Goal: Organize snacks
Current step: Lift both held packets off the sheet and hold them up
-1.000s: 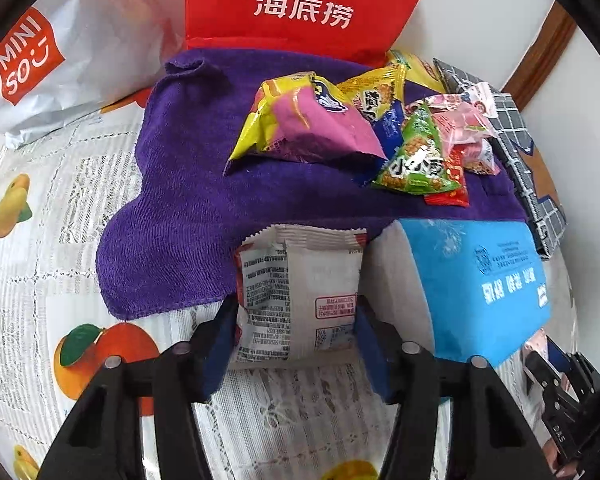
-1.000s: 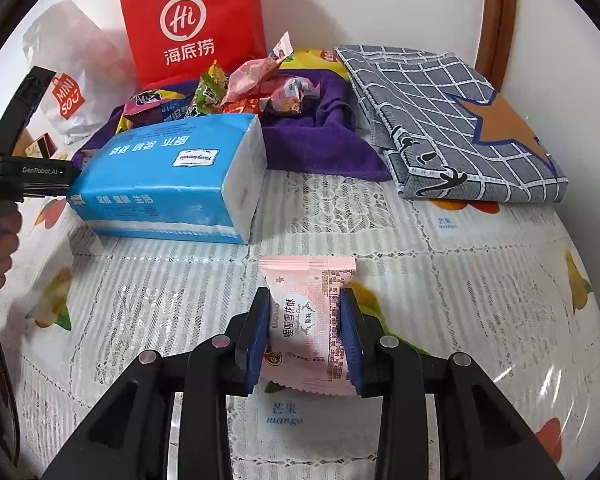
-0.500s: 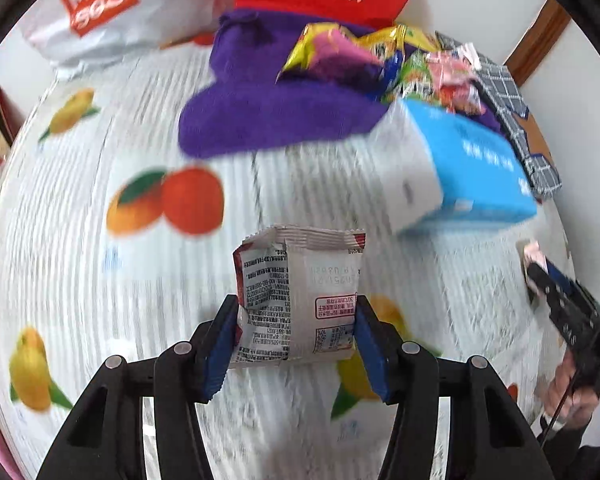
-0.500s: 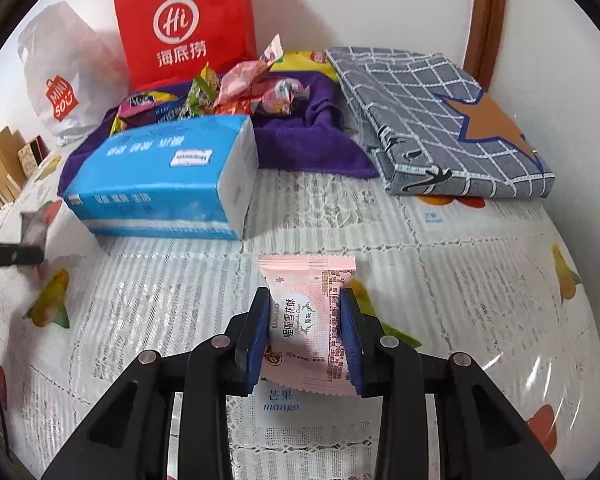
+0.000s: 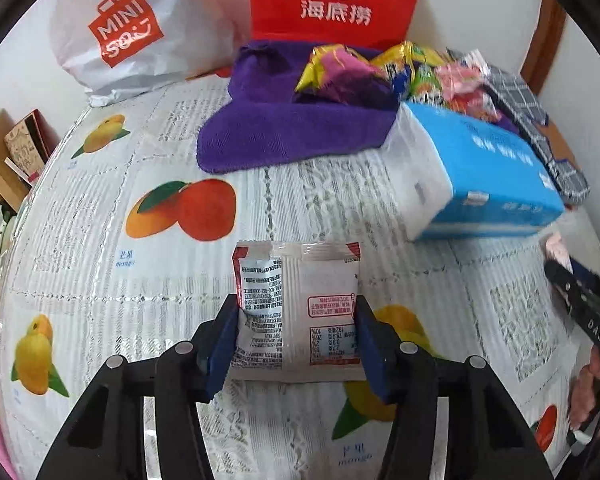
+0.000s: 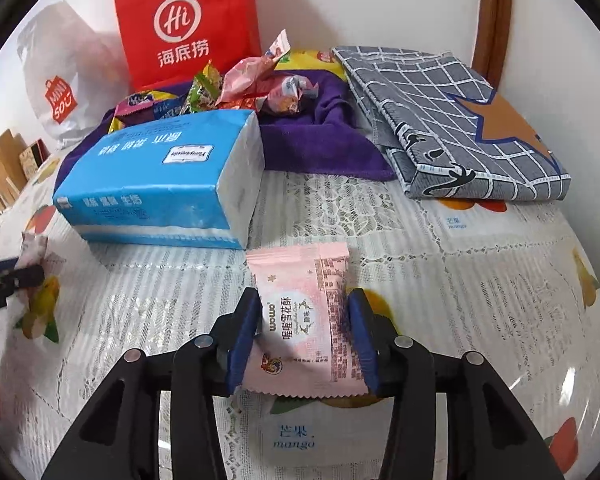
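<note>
Left tool (image 5: 296, 330): black arms, blue pads pinching a flat white foil sachet (image 5: 298, 312) with red trim and fine print, bottom centre of the left wrist view, over the counter (image 5: 100, 280). Counter cover is glossy plastic with lace pattern and fruit prints. Upper left: crinkly white plastic bag (image 5: 120, 36); top centre: stiff red paper bag (image 5: 336, 0). Below it a fuzzy purple towel (image 5: 284, 132) carrying a heap of shiny snack packets (image 5: 380, 72). Right of that, a blocky blue tissue pack (image 5: 488, 168).

Right tool (image 6: 302, 334): jaws have just been opening; pink matte pillow-pack snack (image 6: 304, 320) with serrated ends sits between the pads, left pad touching its edge, right pad just off it, bottom centre of the right wrist view. Folded grey checked cloth (image 6: 452, 120) upper right.
</note>
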Action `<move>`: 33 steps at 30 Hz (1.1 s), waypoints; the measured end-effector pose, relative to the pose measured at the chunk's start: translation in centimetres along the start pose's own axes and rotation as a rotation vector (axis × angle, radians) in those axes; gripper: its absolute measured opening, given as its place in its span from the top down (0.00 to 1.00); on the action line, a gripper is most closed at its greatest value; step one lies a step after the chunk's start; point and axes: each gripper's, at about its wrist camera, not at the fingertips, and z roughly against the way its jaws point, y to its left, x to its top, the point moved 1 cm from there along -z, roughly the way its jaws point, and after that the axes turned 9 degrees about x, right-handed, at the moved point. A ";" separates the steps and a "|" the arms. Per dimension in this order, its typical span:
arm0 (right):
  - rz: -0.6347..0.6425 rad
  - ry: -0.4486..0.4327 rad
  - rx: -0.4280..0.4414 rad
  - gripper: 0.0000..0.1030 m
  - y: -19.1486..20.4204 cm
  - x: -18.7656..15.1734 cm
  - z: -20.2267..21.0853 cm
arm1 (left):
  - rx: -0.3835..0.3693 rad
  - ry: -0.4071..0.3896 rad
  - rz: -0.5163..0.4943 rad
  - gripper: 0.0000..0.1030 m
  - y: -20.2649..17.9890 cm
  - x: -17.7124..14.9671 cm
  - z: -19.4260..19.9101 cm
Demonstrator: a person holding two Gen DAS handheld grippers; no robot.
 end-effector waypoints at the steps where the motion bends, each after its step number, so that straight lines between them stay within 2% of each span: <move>1: -0.001 0.000 0.001 0.56 0.0 0.0 0.0 | 0.000 -0.013 0.006 0.50 0.0 0.0 0.0; 6: -0.017 -0.002 0.026 0.55 -0.4 -0.1 0.1 | 0.026 -0.088 0.011 0.49 -0.8 -0.4 -0.2; 10: 0.002 0.004 0.006 0.54 -0.3 0.0 0.0 | 0.046 -0.109 0.024 0.48 -1.0 -0.5 -0.2; 12: 0.003 0.007 0.022 0.50 -0.3 0.0 0.0 | 0.061 -0.135 0.035 0.47 -1.2 -0.8 -0.2; 17: 0.013 0.010 0.018 0.47 0.0 0.0 -0.1 | 0.068 -0.133 0.042 0.47 -1.2 -0.9 -0.2; 21: 0.018 0.011 0.016 0.47 0.1 0.1 -0.2 | 0.051 -0.131 0.040 0.42 -1.2 -1.0 -0.3; 29: 0.017 0.011 0.018 0.46 0.2 0.1 -0.3 | 0.056 -0.131 0.036 0.42 -1.3 -1.0 -0.4; 31: 0.016 0.010 0.020 0.47 0.2 0.1 -0.3 | 0.059 -0.135 0.034 0.47 -1.3 -1.0 -0.3; 33: 0.011 0.006 0.021 0.53 0.1 0.1 -0.2 | 0.054 -0.136 0.039 0.48 -1.2 -1.0 -0.2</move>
